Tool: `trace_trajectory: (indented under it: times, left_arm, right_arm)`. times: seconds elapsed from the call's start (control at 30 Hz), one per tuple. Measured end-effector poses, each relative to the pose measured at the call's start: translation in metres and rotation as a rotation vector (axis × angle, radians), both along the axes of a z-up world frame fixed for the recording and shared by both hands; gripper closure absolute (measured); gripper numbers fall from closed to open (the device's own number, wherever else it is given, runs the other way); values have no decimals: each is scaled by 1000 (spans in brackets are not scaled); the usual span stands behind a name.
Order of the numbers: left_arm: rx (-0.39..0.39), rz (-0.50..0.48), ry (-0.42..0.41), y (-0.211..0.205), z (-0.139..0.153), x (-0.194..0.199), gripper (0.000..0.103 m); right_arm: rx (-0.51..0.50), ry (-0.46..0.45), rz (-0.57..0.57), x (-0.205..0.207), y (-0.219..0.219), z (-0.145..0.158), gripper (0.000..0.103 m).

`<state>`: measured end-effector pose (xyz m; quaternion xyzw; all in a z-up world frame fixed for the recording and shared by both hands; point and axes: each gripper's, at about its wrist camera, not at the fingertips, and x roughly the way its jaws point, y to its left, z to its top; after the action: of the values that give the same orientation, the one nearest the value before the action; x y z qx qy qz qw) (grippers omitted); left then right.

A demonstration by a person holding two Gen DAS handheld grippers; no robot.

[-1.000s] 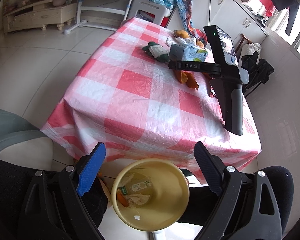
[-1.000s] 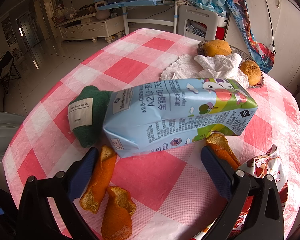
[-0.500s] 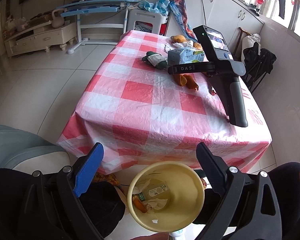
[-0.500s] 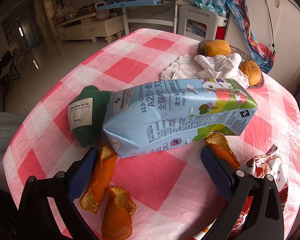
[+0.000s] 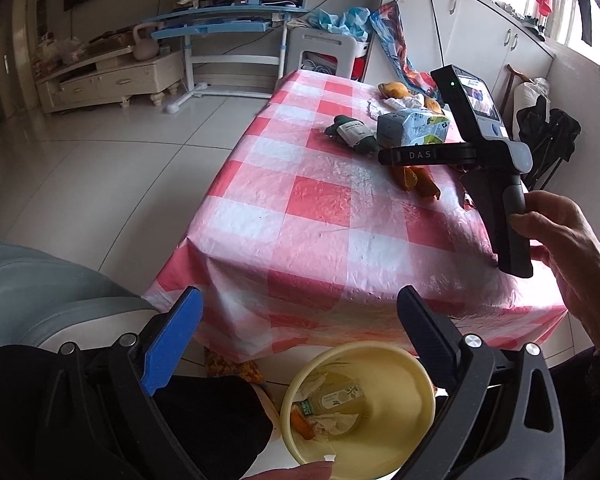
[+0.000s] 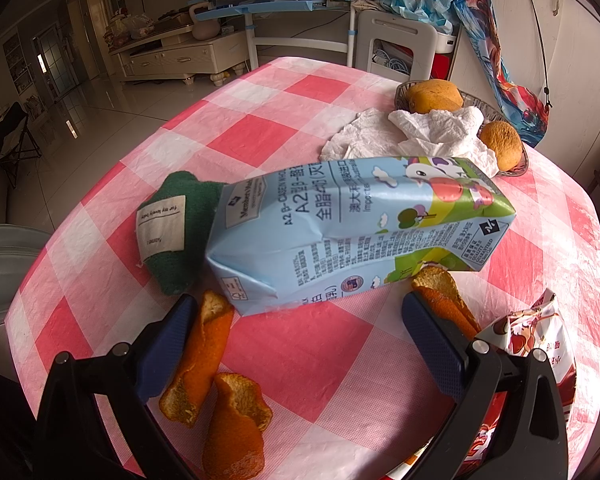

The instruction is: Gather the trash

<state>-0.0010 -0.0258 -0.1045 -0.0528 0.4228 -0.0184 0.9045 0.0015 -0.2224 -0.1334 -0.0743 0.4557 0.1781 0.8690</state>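
Note:
My left gripper (image 5: 298, 296) stands open and empty above a yellow bin (image 5: 404, 432) on the floor at the table's near edge. In the bin lie a small bottle (image 5: 334, 398), a bit of orange peel (image 5: 300, 424) and crumpled tissue. My right gripper (image 6: 300, 304) hangs open over the checked tablecloth (image 6: 284, 136), apart from everything. Just ahead of it lies a blue milk carton (image 6: 360, 224) on its side. Orange peels (image 6: 204, 356) lie by its left finger, another peel (image 6: 444, 296) by its right. A snack wrapper (image 6: 532, 344) sits at the right.
A green cloth with a white label (image 6: 172, 224) touches the carton's left end. Behind it are crumpled tissues (image 6: 432, 132) and a wire basket (image 6: 516, 166) with fruit. A hand (image 5: 560, 240) holds the right gripper's handle. A grey seat (image 5: 40, 292) stands at the left; tiled floor surrounds the table.
The left wrist view has tilted up and drawn back, so the bin sits lower and further right in frame. The left jaws stand slightly wider. The right gripper has not moved.

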Motion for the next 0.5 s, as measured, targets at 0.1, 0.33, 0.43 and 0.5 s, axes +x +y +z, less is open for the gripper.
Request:
trace_trajectory:
  times: [0.1,0.33,0.43,0.5]
  left_arm:
    - [15,-10,8,-3,-2,0,9]
    - [54,-25,10,-11,-3,2,9]
    - [67,-26,13,-13,-3,3,9]
    - [69,-27,18,-14,-5,3,9]
  right_arm:
    - [0,0,0,0,0,0,5]
    - [0,5,-11,0,0,0,5]
    - [-5,38,-58,-3,-2,2,6]
    - [17,-10,-65,-12,-2,12,6]
